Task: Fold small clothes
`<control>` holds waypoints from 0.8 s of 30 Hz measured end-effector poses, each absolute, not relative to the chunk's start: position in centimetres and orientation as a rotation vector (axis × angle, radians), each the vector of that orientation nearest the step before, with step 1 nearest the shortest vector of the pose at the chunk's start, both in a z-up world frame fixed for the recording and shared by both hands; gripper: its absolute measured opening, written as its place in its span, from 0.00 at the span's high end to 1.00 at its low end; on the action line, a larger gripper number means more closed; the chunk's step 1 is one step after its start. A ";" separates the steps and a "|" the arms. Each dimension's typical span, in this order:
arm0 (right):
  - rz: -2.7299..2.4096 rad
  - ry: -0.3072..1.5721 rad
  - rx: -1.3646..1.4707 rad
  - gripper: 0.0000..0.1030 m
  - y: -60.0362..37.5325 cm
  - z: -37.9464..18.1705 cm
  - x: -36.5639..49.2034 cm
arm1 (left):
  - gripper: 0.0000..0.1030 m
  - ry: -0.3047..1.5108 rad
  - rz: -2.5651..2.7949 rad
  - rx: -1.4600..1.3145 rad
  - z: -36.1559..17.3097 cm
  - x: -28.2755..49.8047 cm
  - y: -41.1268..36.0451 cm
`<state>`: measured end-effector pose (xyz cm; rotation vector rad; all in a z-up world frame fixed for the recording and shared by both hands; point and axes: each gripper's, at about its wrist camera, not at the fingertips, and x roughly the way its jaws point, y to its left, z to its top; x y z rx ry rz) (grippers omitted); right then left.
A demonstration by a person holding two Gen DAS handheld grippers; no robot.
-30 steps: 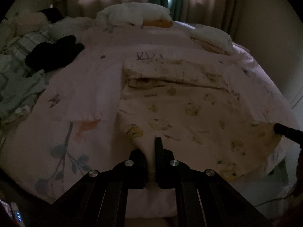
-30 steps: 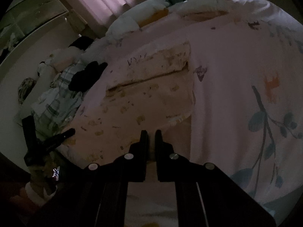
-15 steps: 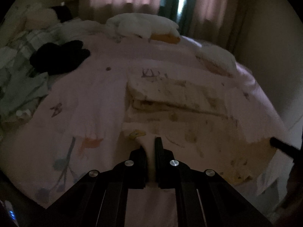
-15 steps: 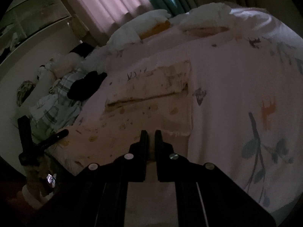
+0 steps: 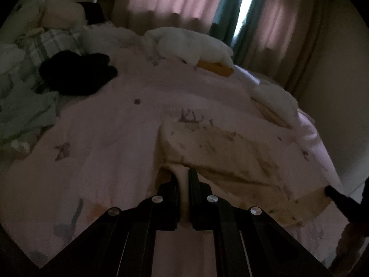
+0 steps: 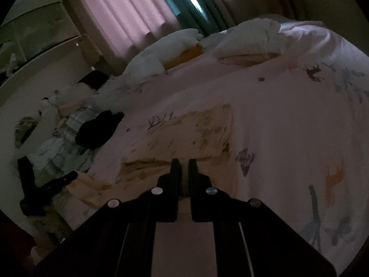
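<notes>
Cream printed cloth garment (image 5: 221, 147) on pink floral bedspread (image 5: 103, 138); left gripper (image 5: 183, 175) and right gripper (image 6: 183, 165) each pinch near-edge corner. Fold underway; next, lay corners onto far edge, release.

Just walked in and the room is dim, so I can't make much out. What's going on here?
A person is folding a cream printed cloth on the pink bedspread, a tool in each hand. The left tool and the right tool are each shut on a near corner of the cloth, whose near edge is raised over the part lying on the bed. The fold is not yet laid down. A black garment lies off to the side.
</notes>
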<state>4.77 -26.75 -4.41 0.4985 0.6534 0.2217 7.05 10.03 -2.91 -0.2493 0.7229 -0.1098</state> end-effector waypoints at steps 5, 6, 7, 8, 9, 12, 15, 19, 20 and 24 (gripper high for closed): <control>0.202 0.656 0.490 0.92 -26.8 -4.3 8.3 | 0.92 0.743 -0.107 -0.318 -3.5 11.0 10.4; 0.188 0.658 0.477 0.92 -26.9 -4.2 9.0 | 0.92 0.750 -0.097 -0.328 -3.9 11.9 10.4; 0.173 0.663 0.463 0.92 -26.8 -4.3 10.1 | 0.92 0.747 -0.091 -0.332 -4.1 12.6 10.4; 0.164 0.669 0.464 0.92 -26.9 -4.5 11.0 | 0.92 0.743 -0.085 -0.334 -4.4 13.3 10.3; 0.158 0.674 0.470 0.92 -27.1 -4.7 11.9 | 0.92 0.748 -0.082 -0.334 -4.9 14.3 10.2; 0.134 0.690 0.459 0.92 -27.4 -5.3 15.2 | 0.92 0.797 -0.067 -0.338 -6.6 18.0 9.9; 0.097 0.732 0.448 0.92 -27.8 -6.3 18.9 | 0.92 0.844 -0.054 -0.338 -8.2 22.4 9.7; 0.029 0.792 0.394 0.92 -27.9 -7.9 24.1 | 0.92 0.877 -0.052 -0.398 -9.9 26.6 9.7; 0.021 0.805 0.387 0.92 -27.8 -8.3 25.1 | 0.92 0.874 -0.044 -0.416 -10.3 27.6 9.7; -0.027 0.854 0.368 0.92 -27.9 -10.1 28.4 | 0.92 0.910 -0.017 -0.367 -11.6 30.8 9.3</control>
